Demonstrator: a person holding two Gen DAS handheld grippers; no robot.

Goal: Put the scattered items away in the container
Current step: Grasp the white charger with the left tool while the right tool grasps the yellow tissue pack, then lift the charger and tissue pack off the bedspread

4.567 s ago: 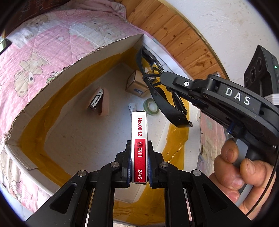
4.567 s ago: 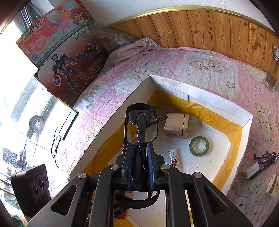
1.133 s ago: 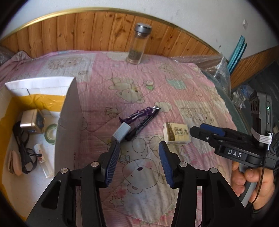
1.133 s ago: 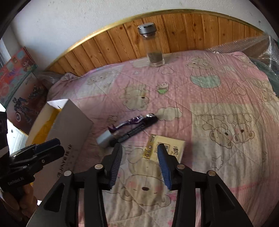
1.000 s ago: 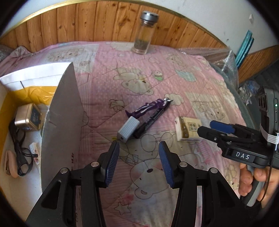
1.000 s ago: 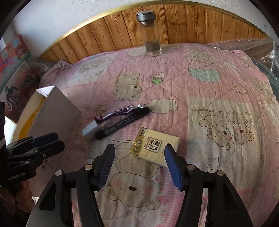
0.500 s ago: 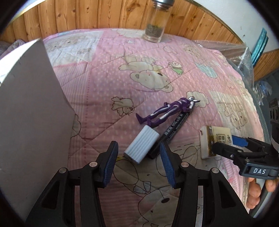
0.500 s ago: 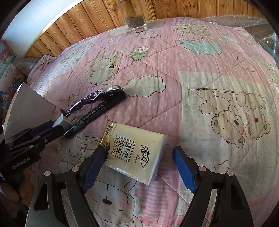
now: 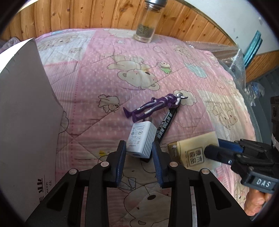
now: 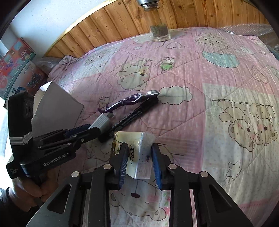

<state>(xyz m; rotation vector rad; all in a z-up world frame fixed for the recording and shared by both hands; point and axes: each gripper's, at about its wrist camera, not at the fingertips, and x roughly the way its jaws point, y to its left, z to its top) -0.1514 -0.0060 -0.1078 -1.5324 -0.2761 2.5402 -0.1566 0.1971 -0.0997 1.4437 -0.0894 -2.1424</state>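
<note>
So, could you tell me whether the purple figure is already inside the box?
No, the purple figure lies on the quilt, outside the box.

Quilted cotton-like bedspread [image 9: 108, 83], soft and matt. Beside it, ribbed matt plastic charger [image 9: 141, 138], glossy plastic figure [image 9: 155, 107], film-wrapped tissue pack [image 10: 137, 153] with a sheen. Behind, varnished wood panelling [image 9: 87, 15], clear glass jar [image 9: 146, 22], matt cardboard box [image 9: 22, 111].
</note>
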